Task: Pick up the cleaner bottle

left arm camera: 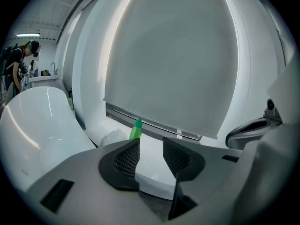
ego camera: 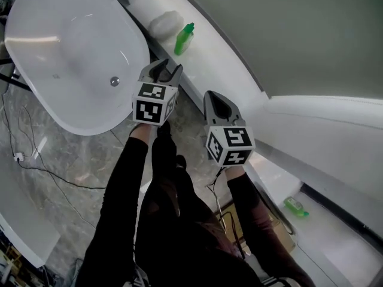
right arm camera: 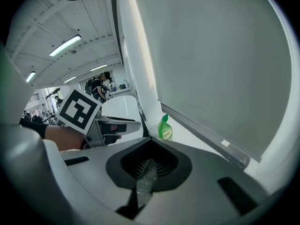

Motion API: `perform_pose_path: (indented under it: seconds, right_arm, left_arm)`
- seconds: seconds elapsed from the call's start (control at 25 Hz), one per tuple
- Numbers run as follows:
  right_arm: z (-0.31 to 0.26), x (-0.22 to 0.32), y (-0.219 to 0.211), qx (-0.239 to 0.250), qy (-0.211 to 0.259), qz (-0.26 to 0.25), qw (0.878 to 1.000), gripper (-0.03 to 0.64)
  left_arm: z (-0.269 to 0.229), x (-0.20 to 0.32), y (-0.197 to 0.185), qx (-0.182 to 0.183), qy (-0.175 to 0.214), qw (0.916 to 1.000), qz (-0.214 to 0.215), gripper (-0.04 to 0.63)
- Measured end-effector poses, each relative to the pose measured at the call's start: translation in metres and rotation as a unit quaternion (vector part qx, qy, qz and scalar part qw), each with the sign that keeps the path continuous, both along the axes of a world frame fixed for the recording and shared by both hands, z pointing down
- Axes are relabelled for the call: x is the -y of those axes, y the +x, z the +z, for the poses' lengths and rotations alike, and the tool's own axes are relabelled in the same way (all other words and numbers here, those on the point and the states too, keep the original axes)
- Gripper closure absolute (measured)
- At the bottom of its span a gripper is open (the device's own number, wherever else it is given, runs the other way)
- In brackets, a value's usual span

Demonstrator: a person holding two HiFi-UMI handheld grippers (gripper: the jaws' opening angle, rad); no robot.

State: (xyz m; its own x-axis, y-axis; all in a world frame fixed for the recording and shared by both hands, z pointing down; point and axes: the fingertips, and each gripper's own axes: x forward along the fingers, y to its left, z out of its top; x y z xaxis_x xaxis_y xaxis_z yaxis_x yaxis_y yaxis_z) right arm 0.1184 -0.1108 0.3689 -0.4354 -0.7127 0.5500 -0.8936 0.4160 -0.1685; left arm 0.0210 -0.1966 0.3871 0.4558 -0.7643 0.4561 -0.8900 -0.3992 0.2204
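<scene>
A green cleaner bottle [ego camera: 184, 39] stands on a white ledge [ego camera: 209, 64] under a grey wall panel. My left gripper [ego camera: 168, 72] hangs just short of that ledge, a little below and left of the bottle. Its jaws are open, with nothing between them. In the left gripper view the bottle [left arm camera: 136, 129] shows just above the left pad, still some way ahead of the left gripper [left arm camera: 151, 156]. My right gripper [ego camera: 219, 104] is further right and further back, its jaws closed together. The right gripper view shows the bottle [right arm camera: 164, 128] beyond the right gripper [right arm camera: 149, 165], with its label facing me.
A white bathtub [ego camera: 36, 46] fills the left side, over a marble floor with cables [ego camera: 36, 160]. A white lump [ego camera: 166, 24] lies on the ledge beside the bottle. A second green bottle [ego camera: 296, 207] lies low at the right. People stand far off [right arm camera: 96, 87].
</scene>
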Motion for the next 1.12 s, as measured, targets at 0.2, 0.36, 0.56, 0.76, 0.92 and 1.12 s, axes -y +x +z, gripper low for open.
perform_pose_path:
  seconds: [0.2,0.36,0.56,0.76,0.92,1.12]
  right_arm:
    - [0.023,0.026,0.004,-0.002,-0.015,0.022,1.0,0.615]
    - [0.045,0.04,0.013,-0.004,-0.028,0.044,0.999,0.615]
    - [0.079,0.05,0.02,-0.013,-0.045,0.059,0.997,0.615]
    - [0.109,0.056,0.023,-0.009,-0.054,0.066,0.996,0.615]
    - [0.127,0.061,0.025,-0.006,-0.059,0.073,0.996,0.615]
    - [0.141,0.067,0.027,-0.001,-0.062,0.084,0.995,0.615]
  left_arm:
    - [0.036,0.034,-0.002,0.028,-0.016,0.9993,0.016,0.422]
    - [0.068,0.054,0.001,0.028,-0.028,0.9991,0.017,0.348]
    - [0.106,0.071,0.006,0.032,-0.038,0.9986,0.018,0.336]
    - [0.137,0.085,0.01,0.031,-0.04,0.9986,0.013,0.336]
    - [0.155,0.095,0.013,0.034,-0.04,0.9986,0.01,0.336]
    - [0.169,0.108,0.013,0.053,-0.034,0.998,0.011,0.336]
